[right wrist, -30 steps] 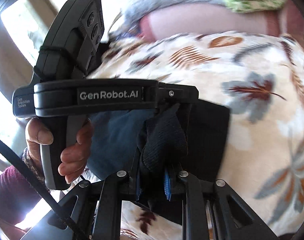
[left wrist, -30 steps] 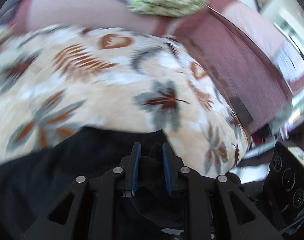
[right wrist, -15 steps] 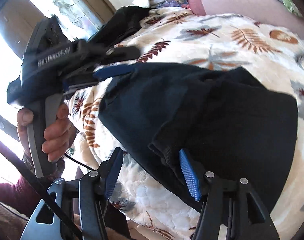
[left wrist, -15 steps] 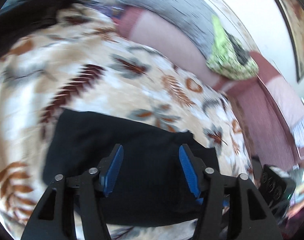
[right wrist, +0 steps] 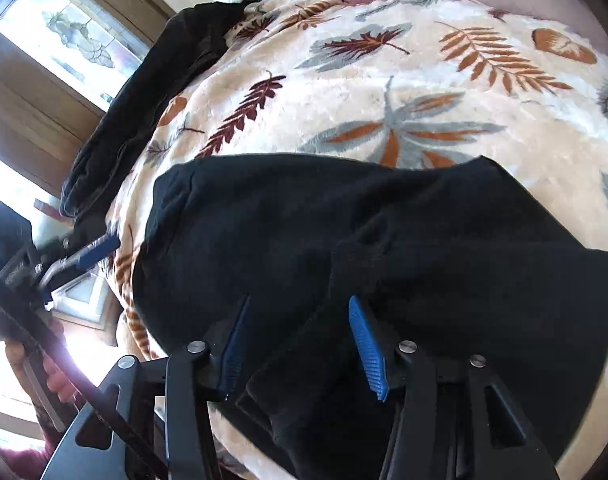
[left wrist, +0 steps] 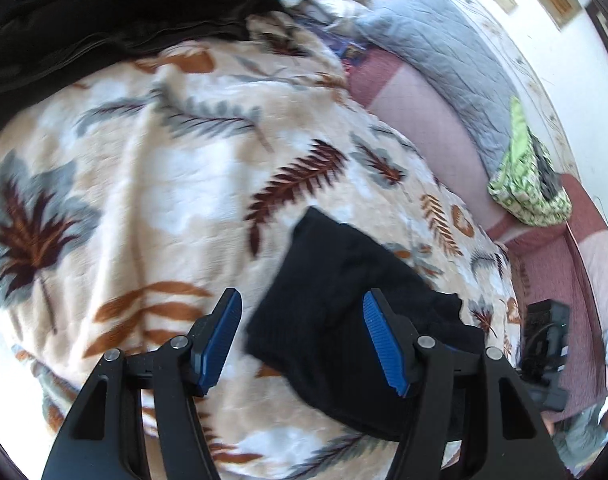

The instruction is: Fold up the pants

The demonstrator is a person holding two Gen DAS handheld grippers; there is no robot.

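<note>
From the left wrist, the left gripper (left wrist: 300,344) hangs over a cream leaf-print blanket (left wrist: 152,168) with its blue pads (left wrist: 220,340) well apart and nothing pressed between them; the folded black pants (left wrist: 344,300) lie flat on the blanket just ahead, their near corner showing in the gap between the fingers without touching either pad. A second heap of dark clothing (left wrist: 116,12) sits at the far edge of the blanket, and beyond it run a grey quilt (left wrist: 444,56) and a green patterned cloth (left wrist: 528,188) on a pink sofa (left wrist: 416,120). From the right wrist, the right gripper (right wrist: 300,344) is low over the pants (right wrist: 344,232) — its jaws are closing, with a raised fold of the black fabric lying between the blue pads (right wrist: 366,344), though they do not yet press on it. The garment spreads as a broad dark rectangle across the blanket (right wrist: 384,72). At the left edge the left gripper (right wrist: 84,256) shows, held in a hand (right wrist: 56,380) — clear of the pants.
</note>
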